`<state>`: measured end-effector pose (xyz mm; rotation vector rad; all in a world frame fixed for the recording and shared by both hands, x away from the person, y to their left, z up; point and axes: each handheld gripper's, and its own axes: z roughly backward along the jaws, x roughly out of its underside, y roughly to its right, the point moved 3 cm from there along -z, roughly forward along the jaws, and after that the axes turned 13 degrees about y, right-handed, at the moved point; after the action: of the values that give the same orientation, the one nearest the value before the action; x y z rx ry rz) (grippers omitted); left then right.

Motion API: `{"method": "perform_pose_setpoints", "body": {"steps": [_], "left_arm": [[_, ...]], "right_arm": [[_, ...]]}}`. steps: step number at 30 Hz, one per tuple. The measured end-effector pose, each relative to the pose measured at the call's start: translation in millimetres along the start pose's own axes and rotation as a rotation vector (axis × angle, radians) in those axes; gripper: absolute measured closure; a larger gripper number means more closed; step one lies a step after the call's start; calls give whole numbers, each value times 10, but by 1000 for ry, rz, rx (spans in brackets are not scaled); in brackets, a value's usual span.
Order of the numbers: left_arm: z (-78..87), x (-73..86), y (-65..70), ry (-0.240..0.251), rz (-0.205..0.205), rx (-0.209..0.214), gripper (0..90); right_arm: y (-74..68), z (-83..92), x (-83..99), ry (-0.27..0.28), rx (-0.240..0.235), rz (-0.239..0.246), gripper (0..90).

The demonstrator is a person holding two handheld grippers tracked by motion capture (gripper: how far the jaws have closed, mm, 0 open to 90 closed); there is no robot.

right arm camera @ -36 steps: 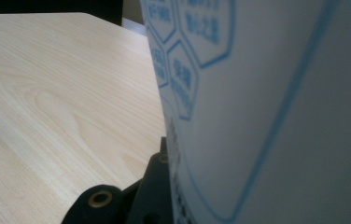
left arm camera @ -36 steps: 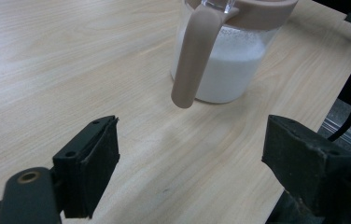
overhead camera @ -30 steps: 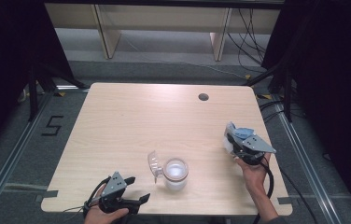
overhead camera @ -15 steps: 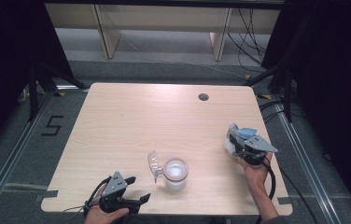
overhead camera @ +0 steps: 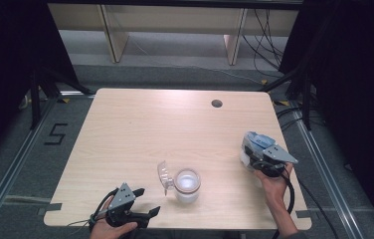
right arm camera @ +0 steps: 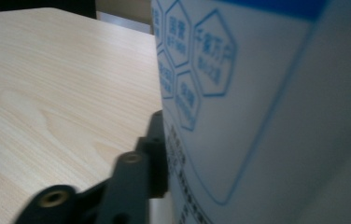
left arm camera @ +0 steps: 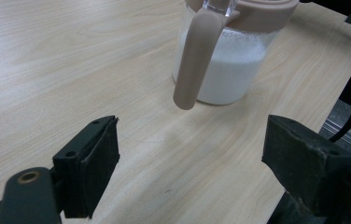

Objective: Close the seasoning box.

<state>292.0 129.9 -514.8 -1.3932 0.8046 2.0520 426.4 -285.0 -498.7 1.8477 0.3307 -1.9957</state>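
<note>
A clear jug [overhead camera: 187, 185] of white powder or liquid stands near the table's front edge, its pink lid [overhead camera: 164, 174] flipped open to the left. In the left gripper view the jug [left arm camera: 220, 70] and its pink handle [left arm camera: 193, 60] stand just beyond my left gripper [left arm camera: 190, 144], which is open with nothing between its jaws. That left gripper [overhead camera: 146, 201] rests at the front edge. My right gripper [overhead camera: 252, 155] is at the table's right side with a white and blue package [overhead camera: 254, 142] between its jaws, which have just been opening. One finger [right arm camera: 157, 154] lies beside the package [right arm camera: 267, 93]; the other is hidden.
The light wooden table [overhead camera: 150, 124] has a round cable hole [overhead camera: 217, 103] at the back right. Beyond it stand shelf legs [overhead camera: 114, 35], and cables [overhead camera: 269, 30] trail on the floor. Dark curtains hang at both sides.
The right hand and the package have edged slightly to the right. The left gripper and the jug have stayed where they were.
</note>
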Motion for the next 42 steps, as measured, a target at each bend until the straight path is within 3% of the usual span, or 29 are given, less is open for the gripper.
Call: {"method": "perform_pose_setpoints", "body": {"steps": [2, 3, 6, 8, 9, 10, 15, 17, 19, 23, 24, 27, 29, 30, 32, 34, 35, 40, 42], "left_arm": [[-2, 6, -1, -1, 4, -5, 180], [0, 1, -13, -4, -15, 2, 179], [-4, 1, -5, 1, 4, 0, 180], [-5, -7, -7, -1, -15, 1, 180], [-6, -7, -7, -1, -14, 2, 180], [-4, -10, -13, -4, -20, 3, 180], [-4, -14, -16, 1, 0, 1, 180], [1, -21, -21, -1, -14, 4, 180], [2, -26, -18, 4, 0, 1, 181], [14, -49, -27, 19, 7, -9, 185], [20, -58, -40, 18, -10, -2, 186], [27, -78, -39, 24, 5, -10, 196], [24, -88, -41, 33, 17, 0, 207], [26, -93, -45, 36, 14, 0, 208], [29, -101, -53, 35, 5, 3, 209], [36, -112, -55, 34, 3, -2, 211], [32, -114, -45, 41, 24, -12, 212], [39, -147, -66, 48, 10, -2, 217], [40, -159, -62, 51, 26, -1, 225]], "right_arm": [[-14, 38, -13, -24, 13, -42, 472], [-19, 74, -25, -48, 15, -64, 441], [-47, 149, -44, -66, 46, -73, 339], [-60, 203, -63, -57, 45, -76, 306], [-98, 243, -76, -69, 69, -104, 286], [-85, 261, -91, -58, 56, -85, 280], [-153, 436, -141, -54, 46, -111, 270], [-172, 499, -148, -63, 57, -87, 267], [-205, 551, -151, -60, 63, -70, 267], [-274, 639, -149, -79, 36, -62, 252], [-295, 653, -144, -77, 42, -64, 243], [-336, 708, -148, -91, 35, -43, 253], [-363, 744, -154, -104, 19, -49, 258], [-395, 766, -152, -101, 39, -79, 257], [-387, 800, -158, -101, 32, -54, 257], [-377, 835, -154, -101, 41, -67, 257], [-377, 850, -151, -99, 39, -67, 257], [-398, 923, -146, -99, 41, -63, 257], [-410, 942, -143, -101, 34, -67, 256]]}}
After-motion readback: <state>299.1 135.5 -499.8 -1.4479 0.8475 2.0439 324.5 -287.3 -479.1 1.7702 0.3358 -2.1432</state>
